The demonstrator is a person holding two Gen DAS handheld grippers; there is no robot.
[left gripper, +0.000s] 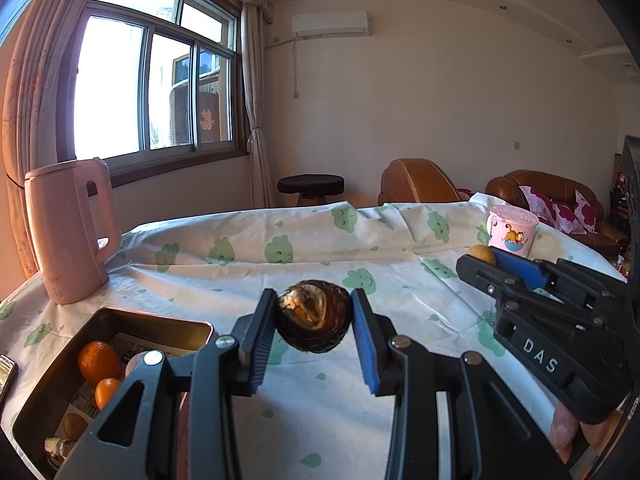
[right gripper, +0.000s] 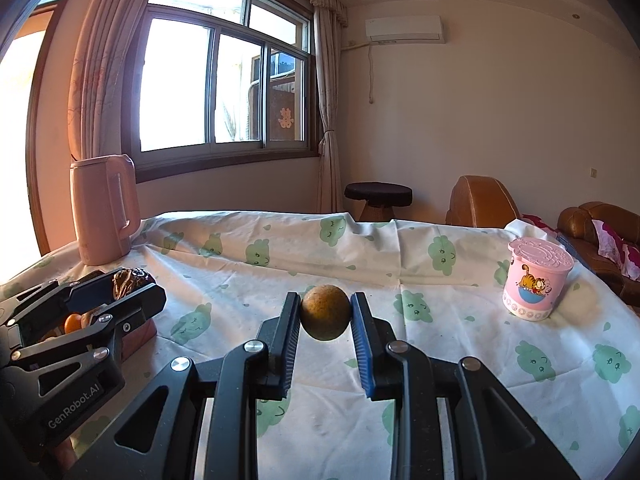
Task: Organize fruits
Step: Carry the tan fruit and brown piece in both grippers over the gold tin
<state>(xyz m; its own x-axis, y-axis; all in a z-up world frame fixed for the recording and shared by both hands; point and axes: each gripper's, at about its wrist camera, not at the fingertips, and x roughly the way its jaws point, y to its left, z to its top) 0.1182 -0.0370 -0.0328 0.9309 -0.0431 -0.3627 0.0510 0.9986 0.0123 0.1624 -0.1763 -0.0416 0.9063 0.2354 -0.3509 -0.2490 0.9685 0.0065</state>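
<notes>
The left tongs (left gripper: pixel 314 320) grip a dark, cracked fruit (left gripper: pixel 316 316) above the tabletop (left gripper: pixel 320 400), just right of the metal tin (left gripper: pixel 120 320); the right tongs (right gripper: pixel 325 318) clamp a round brown fruit (right gripper: pixel 325 317). Best carry each left over the tin's rim, lower, then release. The tin already holds oranges (left gripper: pixel 98 360); the pink cup (right gripper: pixel 536 284), far right, stays lidded
</notes>
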